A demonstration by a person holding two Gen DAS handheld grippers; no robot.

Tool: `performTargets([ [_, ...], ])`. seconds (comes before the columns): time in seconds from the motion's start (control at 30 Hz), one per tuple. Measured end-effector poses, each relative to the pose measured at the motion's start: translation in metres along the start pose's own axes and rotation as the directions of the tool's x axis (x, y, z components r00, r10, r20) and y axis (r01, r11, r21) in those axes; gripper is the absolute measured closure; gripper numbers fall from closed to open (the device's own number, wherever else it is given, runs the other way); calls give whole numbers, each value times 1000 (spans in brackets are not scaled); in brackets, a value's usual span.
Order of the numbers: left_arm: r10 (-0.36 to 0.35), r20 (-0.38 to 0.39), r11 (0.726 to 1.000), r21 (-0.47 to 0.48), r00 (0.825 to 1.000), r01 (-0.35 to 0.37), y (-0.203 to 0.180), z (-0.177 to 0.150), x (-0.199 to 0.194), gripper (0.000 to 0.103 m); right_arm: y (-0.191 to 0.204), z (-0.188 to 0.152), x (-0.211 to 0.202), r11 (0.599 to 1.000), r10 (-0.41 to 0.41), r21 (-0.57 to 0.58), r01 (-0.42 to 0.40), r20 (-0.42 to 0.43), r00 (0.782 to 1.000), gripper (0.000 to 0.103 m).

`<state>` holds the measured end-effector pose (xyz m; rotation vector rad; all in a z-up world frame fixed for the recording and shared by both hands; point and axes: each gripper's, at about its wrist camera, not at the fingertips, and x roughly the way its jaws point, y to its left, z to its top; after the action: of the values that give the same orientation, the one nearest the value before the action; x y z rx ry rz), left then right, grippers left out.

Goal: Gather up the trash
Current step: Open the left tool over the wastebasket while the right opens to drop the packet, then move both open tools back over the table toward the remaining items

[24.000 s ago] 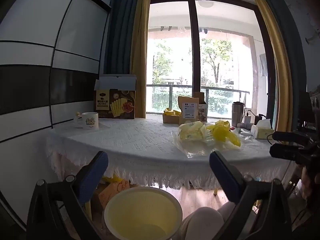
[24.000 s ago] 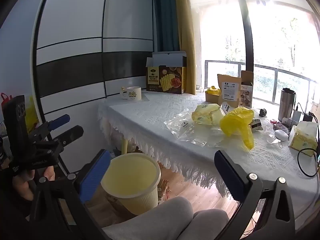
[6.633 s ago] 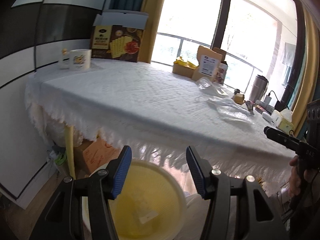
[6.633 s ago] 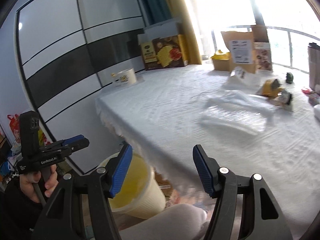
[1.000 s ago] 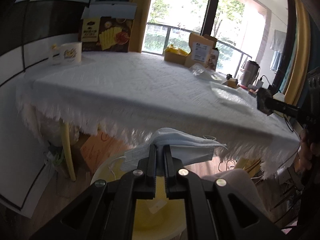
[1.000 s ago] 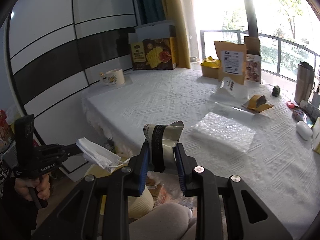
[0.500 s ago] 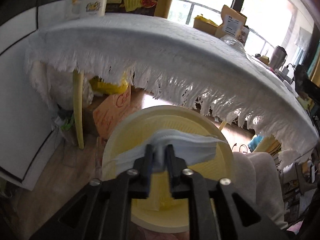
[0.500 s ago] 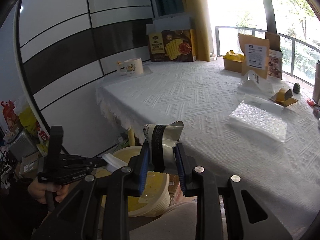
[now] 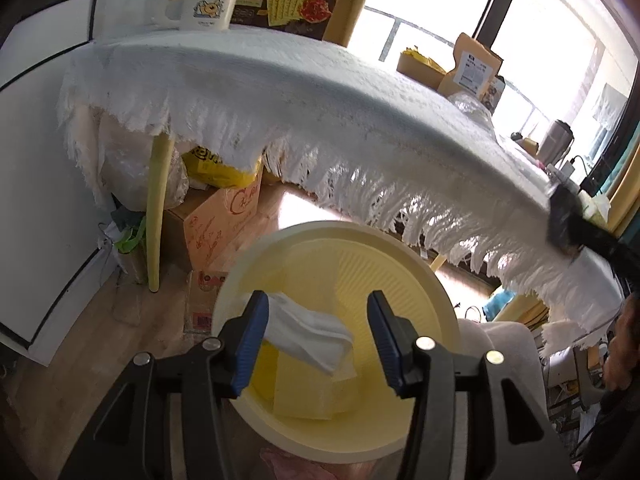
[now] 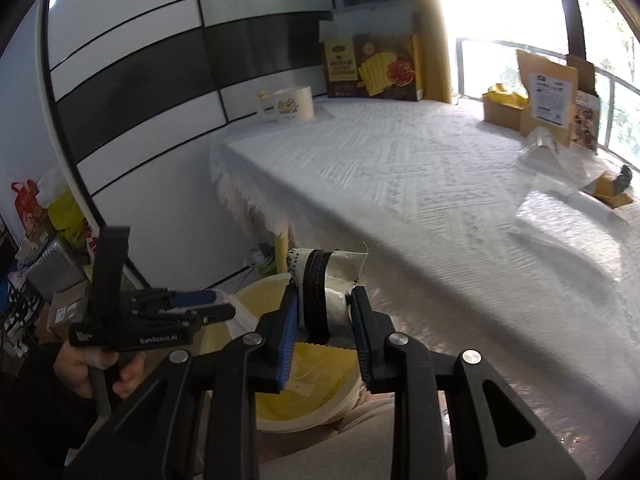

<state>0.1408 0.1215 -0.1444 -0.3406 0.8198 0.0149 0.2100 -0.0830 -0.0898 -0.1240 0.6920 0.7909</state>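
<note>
My left gripper (image 9: 317, 303) hangs over the pale yellow bin (image 9: 404, 249) on the floor, and its jaws are opening. A white face mask (image 9: 310, 330) sags between them, resting against the left pad only, above the bin's inside. My right gripper (image 10: 324, 295) is shut on a silver and black crumpled wrapper (image 10: 320, 280), just above the bin (image 10: 320, 410) and near the table edge. The right wrist view also shows the left gripper (image 10: 200, 307) in a person's hand at the bin's left rim.
A table with a white fringed cloth (image 9: 320, 92) stands just behind the bin. On it are a mug (image 10: 290, 105), a cracker box (image 10: 372, 66), a kraft pouch (image 10: 550, 96) and clear plastic sheets (image 10: 576, 216). Cardboard boxes (image 9: 218, 216) and a yellow table leg (image 9: 157, 208) are underneath.
The left jaws went from shut on the mask to wide apart, and the mask is slipping down into the bin. The right gripper carried the wrapper closer to the bin.
</note>
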Motion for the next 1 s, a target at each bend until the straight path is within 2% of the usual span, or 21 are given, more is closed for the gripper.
performTargets([
  [0.37,3,64,1000,10,998,-4,-2,11,-23,51,16,-10,39,999,50,-1,-51,-77,996,78],
  [0.4,4,67,1000,10,998,-5,-2,11,-24,51,17,-10,41,999,52,0,-52,-82,995,77],
  [0.47,5,71,1000,10,997,-5,-2,12,-25,51,18,-11,45,999,53,0,-53,-94,994,66],
  [0.5,5,73,1000,11,997,-6,-2,13,-26,51,19,-12,46,999,54,2,-54,-96,994,57],
  [0.57,7,79,1000,16,997,-9,-4,14,-29,51,18,-14,46,998,60,7,-60,-94,994,54],
  [1.0,2,108,999,54,994,-7,-22,21,-40,51,12,-16,30,998,62,24,-60,-59,996,54],
])
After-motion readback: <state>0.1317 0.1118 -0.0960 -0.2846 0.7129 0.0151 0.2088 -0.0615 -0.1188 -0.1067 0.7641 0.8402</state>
